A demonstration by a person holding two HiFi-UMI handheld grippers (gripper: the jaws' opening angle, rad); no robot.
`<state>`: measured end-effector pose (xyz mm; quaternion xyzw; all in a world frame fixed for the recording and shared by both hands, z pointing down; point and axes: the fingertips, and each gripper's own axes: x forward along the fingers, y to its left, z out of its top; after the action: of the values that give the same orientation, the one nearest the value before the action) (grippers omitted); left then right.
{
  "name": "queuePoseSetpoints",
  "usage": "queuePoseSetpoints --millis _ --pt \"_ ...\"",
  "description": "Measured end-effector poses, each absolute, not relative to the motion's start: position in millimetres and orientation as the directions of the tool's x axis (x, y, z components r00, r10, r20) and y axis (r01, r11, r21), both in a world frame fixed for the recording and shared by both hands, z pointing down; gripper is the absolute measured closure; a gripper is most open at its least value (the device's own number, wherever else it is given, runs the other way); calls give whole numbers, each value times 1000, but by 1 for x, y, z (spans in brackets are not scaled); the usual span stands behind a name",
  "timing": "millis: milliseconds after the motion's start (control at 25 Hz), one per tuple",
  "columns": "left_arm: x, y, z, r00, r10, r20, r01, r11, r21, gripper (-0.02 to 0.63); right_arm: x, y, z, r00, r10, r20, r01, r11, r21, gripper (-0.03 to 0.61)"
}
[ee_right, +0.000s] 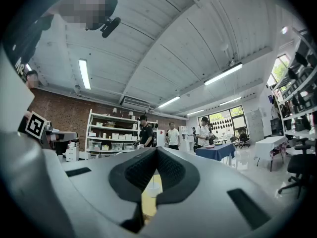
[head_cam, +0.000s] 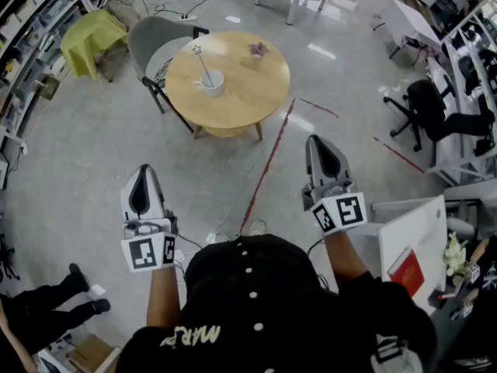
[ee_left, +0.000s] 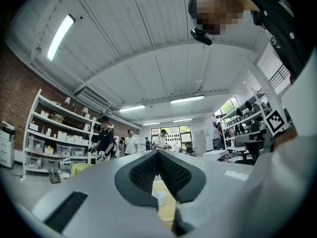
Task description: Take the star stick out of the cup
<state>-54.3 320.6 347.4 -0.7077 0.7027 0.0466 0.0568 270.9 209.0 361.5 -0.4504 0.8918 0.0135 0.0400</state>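
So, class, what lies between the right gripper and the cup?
In the head view, grey floor crossed by a red line, then bare top of the round table. Nothing else stands between the right gripper and the cup.

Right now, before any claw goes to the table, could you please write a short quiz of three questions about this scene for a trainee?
1. True or false: the star stick stands in the white cup on the round table.
2. Choose one. The left claw and the right claw are:
A) both shut and empty, far from the cup
B) both wide open over the cup
C) shut on the stick together
3. Short answer: what colour is the chair that stands right next to the table?

Key: 1 true; 2 A; 3 grey.
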Motion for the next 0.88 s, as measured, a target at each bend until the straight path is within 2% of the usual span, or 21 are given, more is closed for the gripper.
queuePoseSetpoints --millis 760,800,880 --pt "-35 331 355 34 -993 -113 -999 -32 -26 615 274 223 365 -610 -786 -103 -786 616 -48 577" --pt "-33 331 354 33 -993 -112 -999 -30 -27 615 275 222 365 -614 -782 -105 -782 621 -52 570" --pt "-28 331 354 27 -994 -108 -999 -23 -31 615 278 219 368 -631 -770 -98 -767 638 -74 493"
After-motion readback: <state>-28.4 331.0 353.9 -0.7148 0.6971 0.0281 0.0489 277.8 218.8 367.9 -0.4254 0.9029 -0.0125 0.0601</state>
